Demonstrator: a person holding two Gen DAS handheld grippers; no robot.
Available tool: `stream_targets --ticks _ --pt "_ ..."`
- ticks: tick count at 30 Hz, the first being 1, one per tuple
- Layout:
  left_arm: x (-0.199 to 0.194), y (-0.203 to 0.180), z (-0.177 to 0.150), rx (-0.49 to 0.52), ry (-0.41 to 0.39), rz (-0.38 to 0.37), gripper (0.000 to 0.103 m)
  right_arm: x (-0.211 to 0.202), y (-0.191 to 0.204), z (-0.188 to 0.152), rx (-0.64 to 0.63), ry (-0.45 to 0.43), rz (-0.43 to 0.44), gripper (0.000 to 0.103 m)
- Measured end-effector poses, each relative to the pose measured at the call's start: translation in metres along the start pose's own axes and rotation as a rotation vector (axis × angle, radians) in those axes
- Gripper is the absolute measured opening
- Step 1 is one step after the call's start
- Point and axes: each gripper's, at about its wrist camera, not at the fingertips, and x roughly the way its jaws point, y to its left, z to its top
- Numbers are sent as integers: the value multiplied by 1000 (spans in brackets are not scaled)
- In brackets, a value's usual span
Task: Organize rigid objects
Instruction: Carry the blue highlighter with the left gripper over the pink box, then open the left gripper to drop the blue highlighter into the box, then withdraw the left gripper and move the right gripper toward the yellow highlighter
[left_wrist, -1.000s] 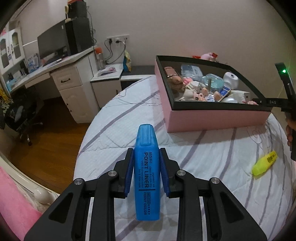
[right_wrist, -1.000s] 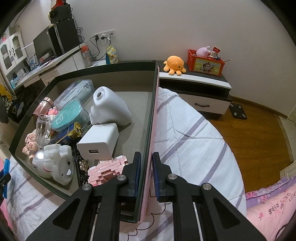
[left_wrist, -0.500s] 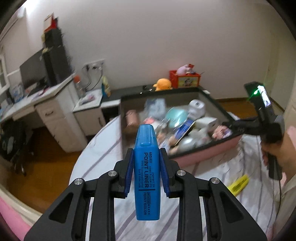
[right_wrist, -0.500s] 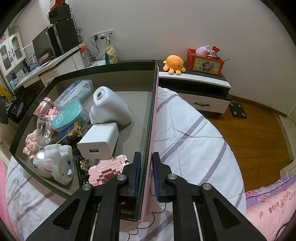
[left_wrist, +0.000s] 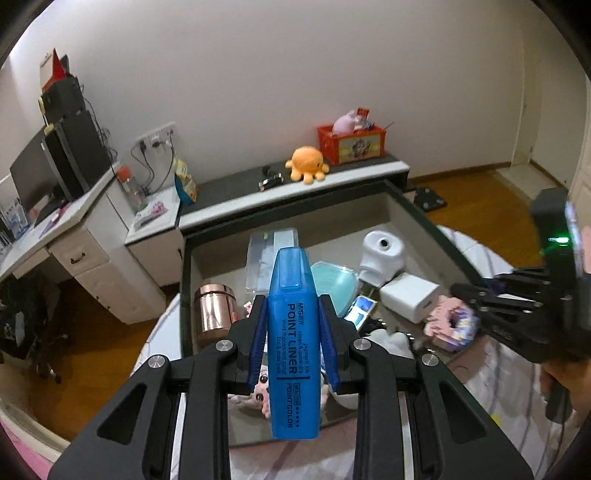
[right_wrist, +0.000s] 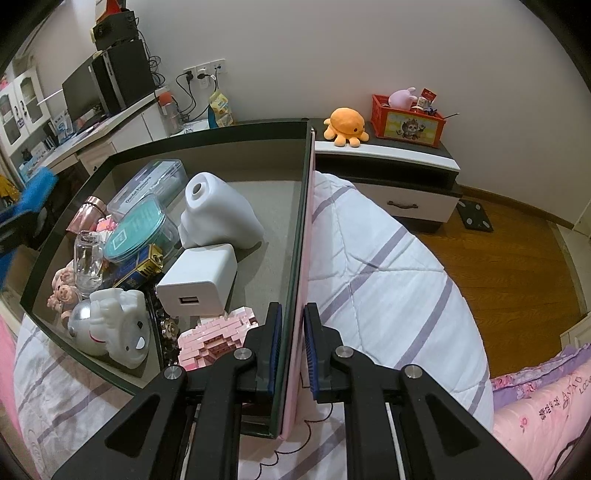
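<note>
My left gripper (left_wrist: 291, 310) is shut on a blue highlighter (left_wrist: 293, 332) that stands upright between its pads. It hangs above the near left part of a pink box with a dark rim (left_wrist: 186, 295) on the bed. The box holds a copper cup (left_wrist: 214, 308), a white charger (right_wrist: 195, 280), a teal round case (right_wrist: 136, 229), a pink brick model (right_wrist: 218, 332) and several other items. My right gripper (right_wrist: 291, 314) is shut on the box's right wall (right_wrist: 301, 229). It shows at the right (left_wrist: 465, 295) in the left wrist view. The highlighter (right_wrist: 35, 188) appears at the far left of the right wrist view.
A white quilt with purple stripes (right_wrist: 388, 258) covers the bed. Behind the box, a low cabinet carries an orange octopus plush (right_wrist: 345, 123) and a red crate (right_wrist: 406, 118). A desk with a monitor (left_wrist: 55, 173) stands at the left. Wooden floor (right_wrist: 517, 240) lies to the right.
My left gripper has carried the blue highlighter up and across from over the quilt to above the box. The yellow highlighter on the quilt has left the view. The right gripper has not moved.
</note>
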Motion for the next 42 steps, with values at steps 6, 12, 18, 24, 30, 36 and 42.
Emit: stream_targets --ticks 6,12,18,24,30,36,42 --pt "31 -1 -4 0 46 8 28 0 0 0 2 3 2 12" --pt "29 4 -9 -24 16 47 84 -1 0 -1 3 3 1 12" --pt "-1 23 -19 -75 -39 54 96 -9 0 -3 13 -13 4 12" --pt "-45 37 -39 -109 -104 74 102 -52 4 -11 31 -121 -18 60" --pt "-91 45 -69 -150 -174 85 103 -109 28 -36 -4 -244 -4 86" --pt "-149 54 -112 -247 -306 75 103 -160 53 -79 -45 -334 -18 87" --pt "-184 49 -158 -273 -341 83 103 -191 70 -119 -13 -382 -31 88"
